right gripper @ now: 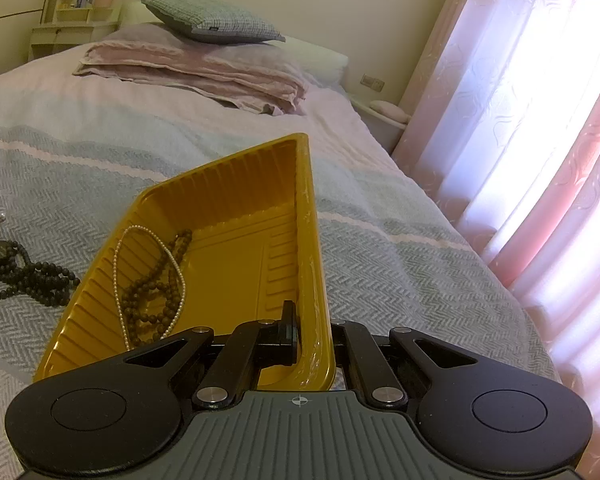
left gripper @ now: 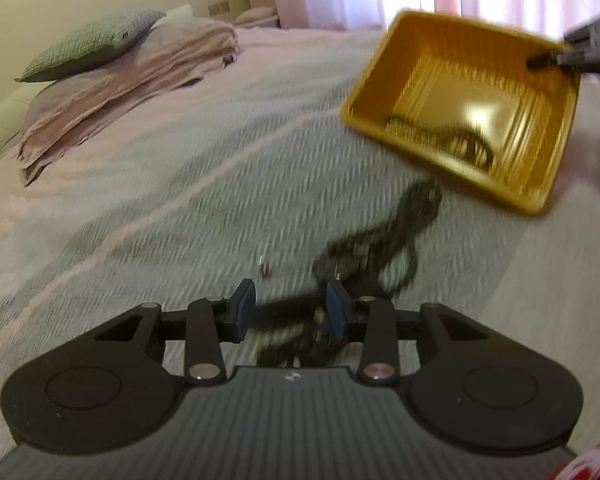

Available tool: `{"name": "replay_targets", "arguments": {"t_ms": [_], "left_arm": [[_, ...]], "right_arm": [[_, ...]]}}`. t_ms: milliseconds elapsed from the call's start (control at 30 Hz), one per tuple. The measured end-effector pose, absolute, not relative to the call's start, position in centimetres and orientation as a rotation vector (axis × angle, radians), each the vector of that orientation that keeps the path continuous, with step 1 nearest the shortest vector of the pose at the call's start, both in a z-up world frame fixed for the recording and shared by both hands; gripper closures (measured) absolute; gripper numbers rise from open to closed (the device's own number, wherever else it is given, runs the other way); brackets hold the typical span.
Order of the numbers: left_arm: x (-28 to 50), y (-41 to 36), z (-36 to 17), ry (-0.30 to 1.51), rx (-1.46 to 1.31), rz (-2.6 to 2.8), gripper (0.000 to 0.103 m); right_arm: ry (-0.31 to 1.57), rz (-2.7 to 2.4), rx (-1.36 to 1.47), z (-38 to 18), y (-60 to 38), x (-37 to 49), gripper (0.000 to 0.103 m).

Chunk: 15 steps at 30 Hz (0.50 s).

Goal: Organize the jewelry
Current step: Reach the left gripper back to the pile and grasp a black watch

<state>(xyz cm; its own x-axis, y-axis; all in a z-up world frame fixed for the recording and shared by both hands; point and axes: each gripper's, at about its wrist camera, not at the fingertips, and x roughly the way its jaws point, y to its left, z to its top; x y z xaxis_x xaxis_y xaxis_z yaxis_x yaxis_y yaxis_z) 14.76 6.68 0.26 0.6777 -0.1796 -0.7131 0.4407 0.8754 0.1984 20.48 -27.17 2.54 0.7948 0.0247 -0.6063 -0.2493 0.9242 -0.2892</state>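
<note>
Location: home bedroom. Indicators: bed point(right gripper: 380, 240) with herringbone cover, pillow point(right gripper: 212, 20), folded blanket point(right gripper: 196, 76), pink curtains point(right gripper: 540, 120), wall shelf point(right gripper: 80, 4) holding toiletries.

Right gripper point(right gripper: 312, 334) pinches the near right wall of a yellow tray point(right gripper: 236, 204), tray tilted and lifted over the bedspread point(right gripper: 380, 240). Inside, left of the fingers: a pearl strand point(right gripper: 118, 280) and brown bead necklace point(right gripper: 152, 296). Far left on the bedspread, black beads point(right gripper: 32, 278). Ahead, pillow point(right gripper: 212, 20) on folded blanket point(right gripper: 196, 68).
</note>
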Motion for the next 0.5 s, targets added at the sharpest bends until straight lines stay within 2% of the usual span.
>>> {"name": "replay_targets", "arguments": {"t_ms": [433,500], "left_arm": [[13.4,6.4,-4.1,0.736,0.629,-0.347,0.068],[13.7,6.0,-4.1,0.720,0.651,-0.352,0.072]], "right_arm": [[0.638,0.145,-0.374,2.5,-27.0,20.5,0.099],[0.640,0.144,-0.373,2.5,-27.1,20.5,0.099]]}}
